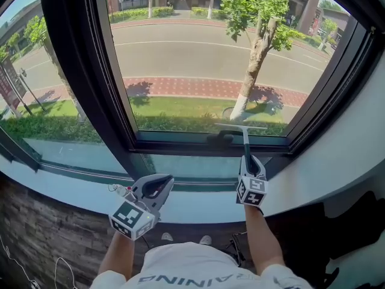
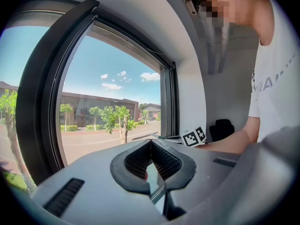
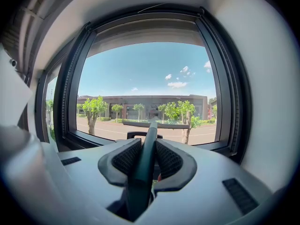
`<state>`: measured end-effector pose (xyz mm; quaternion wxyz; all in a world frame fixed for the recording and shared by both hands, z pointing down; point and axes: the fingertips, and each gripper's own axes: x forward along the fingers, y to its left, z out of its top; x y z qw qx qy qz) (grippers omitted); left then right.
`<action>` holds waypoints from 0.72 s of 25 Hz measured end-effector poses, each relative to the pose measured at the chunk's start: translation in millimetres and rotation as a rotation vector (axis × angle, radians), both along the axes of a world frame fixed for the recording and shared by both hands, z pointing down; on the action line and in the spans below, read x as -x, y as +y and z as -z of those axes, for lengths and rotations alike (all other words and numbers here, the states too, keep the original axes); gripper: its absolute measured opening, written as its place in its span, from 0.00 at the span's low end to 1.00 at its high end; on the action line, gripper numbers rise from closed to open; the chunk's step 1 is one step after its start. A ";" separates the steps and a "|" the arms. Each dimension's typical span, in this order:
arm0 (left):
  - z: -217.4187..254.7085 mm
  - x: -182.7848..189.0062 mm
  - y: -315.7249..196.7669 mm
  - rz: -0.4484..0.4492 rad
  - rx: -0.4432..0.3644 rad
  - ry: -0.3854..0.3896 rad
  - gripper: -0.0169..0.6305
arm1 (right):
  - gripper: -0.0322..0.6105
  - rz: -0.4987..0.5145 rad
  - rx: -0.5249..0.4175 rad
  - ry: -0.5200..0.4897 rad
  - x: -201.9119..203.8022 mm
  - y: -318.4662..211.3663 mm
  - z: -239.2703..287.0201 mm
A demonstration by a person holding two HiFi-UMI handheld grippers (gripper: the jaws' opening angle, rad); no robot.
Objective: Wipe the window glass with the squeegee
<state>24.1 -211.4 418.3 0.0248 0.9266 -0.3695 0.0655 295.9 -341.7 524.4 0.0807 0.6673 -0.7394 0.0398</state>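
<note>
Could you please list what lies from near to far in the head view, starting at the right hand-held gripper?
The right hand-held gripper, dark green squeegee, clear window glass, pale-trunked tree outside.

Squeegee handle's end hidden inside right gripper — blade touching window glass unclear

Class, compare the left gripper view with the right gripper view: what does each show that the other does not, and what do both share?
Only the left gripper view: the left gripper shut on nothing, plus the person's arm and a marker cube. Only the right gripper view: the right gripper clamped on the squeegee handle. Both: the window frame, street and trees.
</note>
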 end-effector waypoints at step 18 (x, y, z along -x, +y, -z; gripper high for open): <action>0.1 -6.2 7.9 0.055 0.019 0.007 0.05 | 0.21 0.060 -0.027 0.012 3.8 12.6 15.1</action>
